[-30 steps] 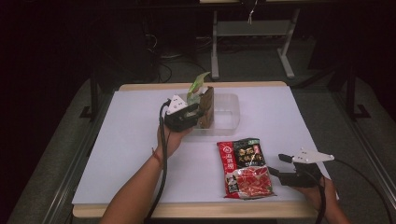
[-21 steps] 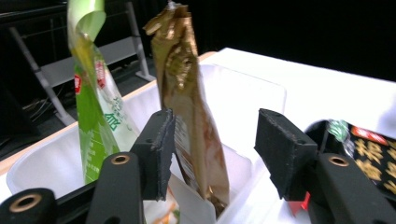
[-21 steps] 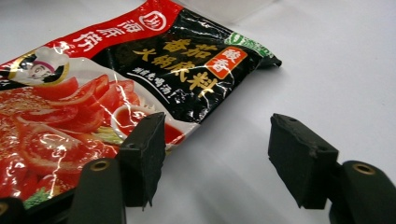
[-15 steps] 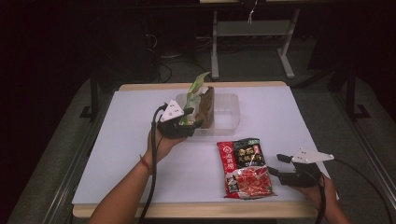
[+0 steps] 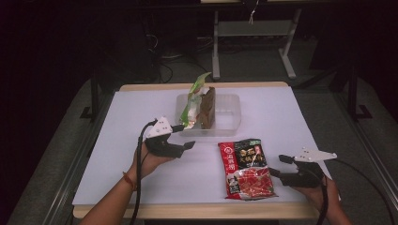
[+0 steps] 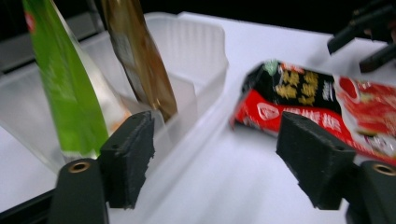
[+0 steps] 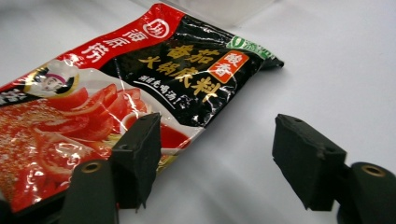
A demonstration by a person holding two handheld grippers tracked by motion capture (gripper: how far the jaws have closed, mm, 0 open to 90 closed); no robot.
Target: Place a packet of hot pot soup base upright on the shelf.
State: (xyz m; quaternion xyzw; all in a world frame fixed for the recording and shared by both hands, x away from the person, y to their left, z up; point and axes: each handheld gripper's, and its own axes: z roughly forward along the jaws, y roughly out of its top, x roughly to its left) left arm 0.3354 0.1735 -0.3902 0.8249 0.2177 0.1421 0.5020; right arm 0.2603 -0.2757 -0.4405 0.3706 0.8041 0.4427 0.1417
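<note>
A clear plastic bin [image 5: 233, 101] stands at the table's middle back, with a green packet [image 5: 191, 102] and a brown packet [image 5: 207, 108] upright in its left end. My left gripper [image 5: 184, 137] hovers just in front of the bin's left corner, open and empty. Its own view has the green packet [image 6: 70, 88], the brown packet [image 6: 135, 51] and the bin wall [image 6: 198, 44] just past the left gripper [image 6: 219, 163]. A red and black sauce packet [image 5: 246, 168] lies flat near the front. My right gripper [image 5: 279, 165] is open at its right edge. In the right gripper view, the sauce packet [image 7: 140, 79] lies beside the left jaw of the right gripper [image 7: 219, 158].
The white table top [image 5: 141, 112] has free room on its left side and at the far right. The wooden front edge [image 5: 197, 211] runs below both hands. Metal frame legs [image 5: 216, 42] stand on the dark floor behind the table.
My left gripper has drawn back from the bin toward the person, open and empty; the green and brown packets stay standing in the bin. The right gripper has not moved.
</note>
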